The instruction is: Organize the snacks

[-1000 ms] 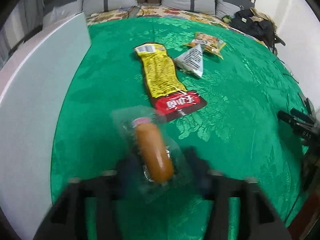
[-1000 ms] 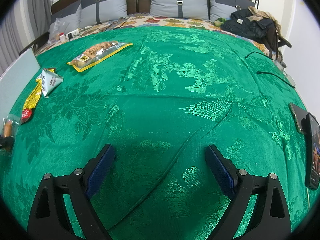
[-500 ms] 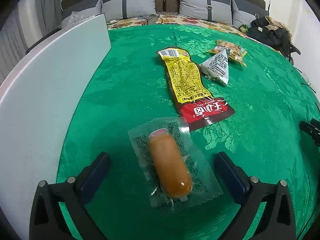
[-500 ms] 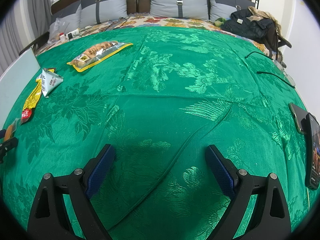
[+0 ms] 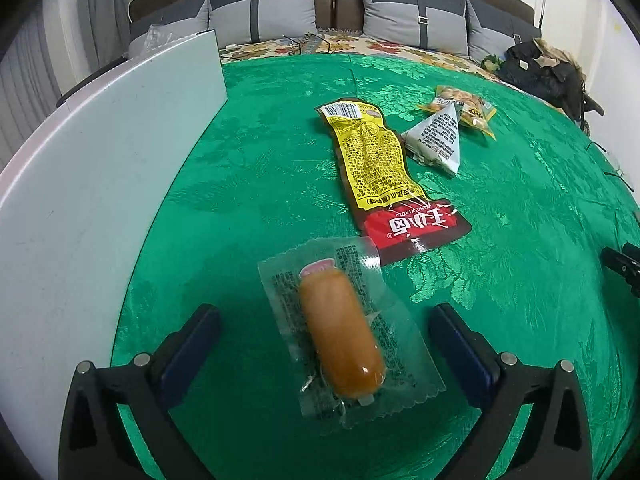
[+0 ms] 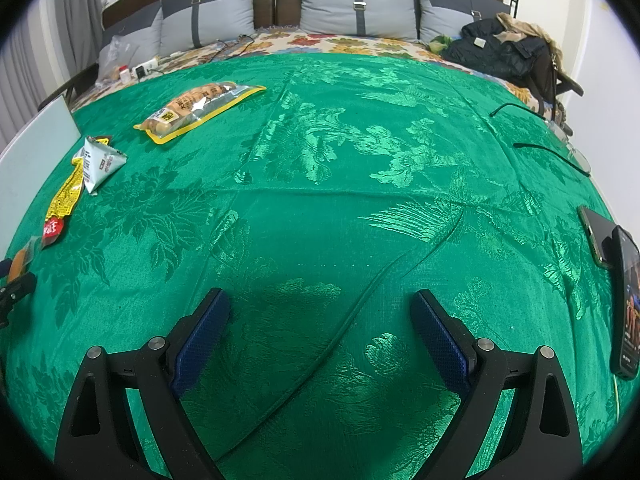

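We are looking over a bed covered by a shiny green brocade bedspread (image 6: 360,184) woven with flowers and birds; past its far edge a strip of floral sheet (image 6: 344,42) shows, then grey pillows (image 6: 356,10) against a dark headboard and white walls. A white board (image 5: 92,184) stands along the left edge of the bed, and grey curtains hang at the far left.

Our left gripper (image 5: 324,340) has just been opening and now stands spread wide, its pads clear of the wrapped sausage (image 5: 340,336), which lies flat on the bedspread between them in its clear wrapper. The wrapper's far corner overlaps the red end of a long yellow-and-red snack packet (image 5: 380,172). Just beyond that packet's right side sits a triangular white pouch (image 5: 438,136), and behind it a yellow-edged bag of snacks (image 5: 466,106).

Our right gripper (image 6: 320,332) is likewise spread apart with only bare bedspread between its fingers. To its right, near the bed's edge, lie two phones (image 6: 612,268), one overlapping the other, and a pair of glasses (image 6: 568,148) farther back. Dark clothing (image 6: 504,50) is heaped at the far right corner.
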Demonstrator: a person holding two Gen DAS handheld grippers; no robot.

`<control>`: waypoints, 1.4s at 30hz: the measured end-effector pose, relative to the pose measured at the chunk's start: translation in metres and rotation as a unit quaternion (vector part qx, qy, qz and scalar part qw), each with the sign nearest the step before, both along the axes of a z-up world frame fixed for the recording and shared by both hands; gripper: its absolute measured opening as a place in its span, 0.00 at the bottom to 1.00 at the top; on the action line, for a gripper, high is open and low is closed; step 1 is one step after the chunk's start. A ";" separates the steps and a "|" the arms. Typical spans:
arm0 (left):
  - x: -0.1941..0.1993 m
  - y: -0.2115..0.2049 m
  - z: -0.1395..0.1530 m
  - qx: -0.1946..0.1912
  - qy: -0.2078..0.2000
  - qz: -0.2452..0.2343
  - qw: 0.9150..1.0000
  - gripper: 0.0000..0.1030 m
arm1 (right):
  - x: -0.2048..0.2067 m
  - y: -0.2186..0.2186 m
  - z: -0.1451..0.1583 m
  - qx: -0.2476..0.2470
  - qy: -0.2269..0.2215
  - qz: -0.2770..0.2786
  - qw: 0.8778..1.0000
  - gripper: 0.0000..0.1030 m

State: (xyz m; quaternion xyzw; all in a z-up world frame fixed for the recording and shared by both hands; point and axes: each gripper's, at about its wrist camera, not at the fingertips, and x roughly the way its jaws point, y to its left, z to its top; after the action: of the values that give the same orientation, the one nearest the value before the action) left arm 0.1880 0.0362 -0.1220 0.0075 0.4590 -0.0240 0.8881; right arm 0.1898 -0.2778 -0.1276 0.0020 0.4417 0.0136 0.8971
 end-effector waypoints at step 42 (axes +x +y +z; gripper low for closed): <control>0.001 0.000 0.000 -0.001 0.000 0.001 1.000 1.00 | 0.041 0.090 0.047 0.112 -0.007 0.174 0.978 0.42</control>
State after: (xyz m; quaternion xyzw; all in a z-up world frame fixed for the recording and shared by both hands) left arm 0.1891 0.0365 -0.1218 0.0063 0.4589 -0.0232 0.8881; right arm 0.2303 -0.1876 -0.0804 0.0258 0.4243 0.2189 0.8783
